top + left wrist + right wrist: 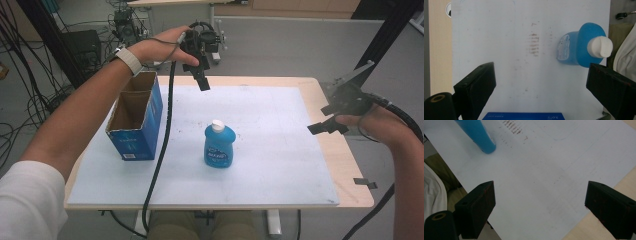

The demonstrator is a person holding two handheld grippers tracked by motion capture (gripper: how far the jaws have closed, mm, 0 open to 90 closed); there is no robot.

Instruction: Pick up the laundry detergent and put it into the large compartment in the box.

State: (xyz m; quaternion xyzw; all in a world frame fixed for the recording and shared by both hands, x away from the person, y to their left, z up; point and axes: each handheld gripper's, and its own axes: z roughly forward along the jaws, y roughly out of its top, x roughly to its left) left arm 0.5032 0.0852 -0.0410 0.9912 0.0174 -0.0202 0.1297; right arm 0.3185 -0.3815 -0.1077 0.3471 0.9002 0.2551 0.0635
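Counter (300, 192): a wooden top almost fully covered by a white sheet (260, 150); bare wood shows as a strip along the right edge and at the far edge.
Blue bottle (219, 146): stands upright with a white cap, near the middle of the white sheet, a little left of centre and nearer the front edge than the far edge. In the left hand-held gripper view it is seen from above at the right side.
Blue box (136, 120): an open-topped cardboard box at the left edge of the counter, its long side running from the front toward the far edge; apart from the blue bottle, with a strip of bare sheet between them.
Left hand-held gripper (200, 75): held in the air above the far edge of the counter, just beyond the blue box's far end, pointing down; its jaws stand wide apart and hold nothing. Its cable (162, 150) hangs down across the sheet between blue box and blue bottle and drops over the front edge.
Right hand-held gripper (330, 120): held over the right edge of the counter, above the bare wood strip; jaws spread wide, nothing between them.
Open room: the whole right half of the sheet, from the blue bottle to the right edge, is bare, as is the far middle and the front right corner.
Marks: faint brownish smudges (534, 43) on the sheet beside the blue bottle.
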